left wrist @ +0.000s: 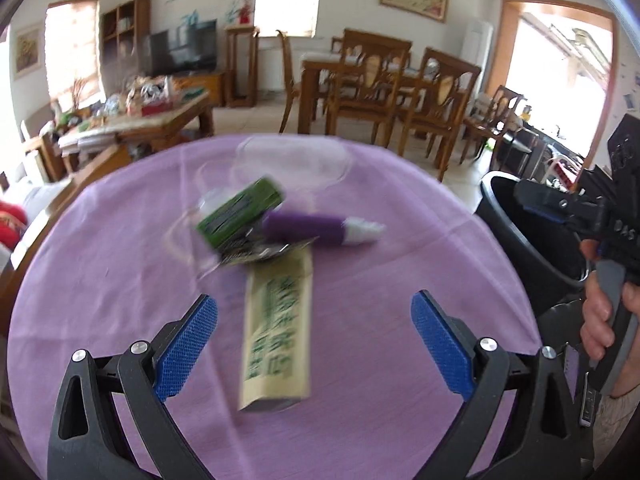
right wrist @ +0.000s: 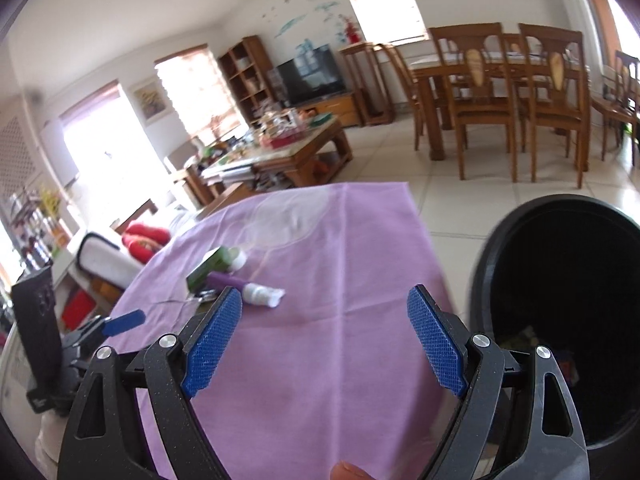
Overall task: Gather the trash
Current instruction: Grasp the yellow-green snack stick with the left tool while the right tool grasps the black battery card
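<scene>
Trash lies on a purple tablecloth (left wrist: 120, 280): a tan box with green print (left wrist: 278, 328), a green box (left wrist: 240, 212), a purple tube with a white cap (left wrist: 320, 230), a foil wrapper (left wrist: 260, 252) and clear plastic (left wrist: 292, 156). My left gripper (left wrist: 314, 320) is open, its jaws either side of the tan box and above it. My right gripper (right wrist: 324, 320) is open and empty, above the cloth's right part, beside a black bin (right wrist: 560, 320). In the right wrist view the green box (right wrist: 212, 266) and the tube (right wrist: 248, 288) lie ahead to the left.
The black bin (left wrist: 520, 232) stands off the table's right edge, with some trash inside. The right gripper's body and the hand on it (left wrist: 600, 240) show there. A cluttered coffee table (right wrist: 280, 148), wooden dining chairs (right wrist: 500, 100) and tiled floor lie beyond.
</scene>
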The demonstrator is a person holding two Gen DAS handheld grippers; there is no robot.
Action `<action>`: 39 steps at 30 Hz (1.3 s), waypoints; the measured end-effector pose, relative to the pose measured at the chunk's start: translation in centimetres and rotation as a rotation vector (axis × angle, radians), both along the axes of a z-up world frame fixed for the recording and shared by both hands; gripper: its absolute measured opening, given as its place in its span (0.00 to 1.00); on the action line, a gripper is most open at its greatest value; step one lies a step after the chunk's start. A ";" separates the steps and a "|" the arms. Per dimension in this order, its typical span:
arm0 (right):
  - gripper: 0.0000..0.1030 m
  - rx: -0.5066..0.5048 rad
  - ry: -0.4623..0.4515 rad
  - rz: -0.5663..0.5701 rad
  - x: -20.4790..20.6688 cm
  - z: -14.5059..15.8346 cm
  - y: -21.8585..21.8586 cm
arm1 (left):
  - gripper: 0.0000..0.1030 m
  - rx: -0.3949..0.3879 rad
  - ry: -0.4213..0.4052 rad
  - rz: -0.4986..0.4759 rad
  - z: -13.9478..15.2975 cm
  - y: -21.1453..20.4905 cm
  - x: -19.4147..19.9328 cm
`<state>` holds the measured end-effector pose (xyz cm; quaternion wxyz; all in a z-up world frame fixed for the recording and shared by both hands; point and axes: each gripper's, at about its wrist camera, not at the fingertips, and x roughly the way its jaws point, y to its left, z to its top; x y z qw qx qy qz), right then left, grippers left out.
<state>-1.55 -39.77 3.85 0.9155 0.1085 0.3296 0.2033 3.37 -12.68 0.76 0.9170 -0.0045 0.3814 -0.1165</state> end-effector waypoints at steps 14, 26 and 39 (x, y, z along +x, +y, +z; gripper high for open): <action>0.61 -0.237 -0.026 0.334 1.8 -2.5 16.1 | 0.30 -0.143 0.168 -0.050 -3.4 4.9 1.7; 0.09 -0.332 -0.094 0.427 4.2 -3.4 22.7 | 0.30 -0.171 0.163 -0.029 -3.1 6.8 0.8; 0.02 0.014 -0.126 0.385 1.1 3.4 17.3 | 0.14 -0.180 0.029 -0.016 -1.5 7.6 -1.8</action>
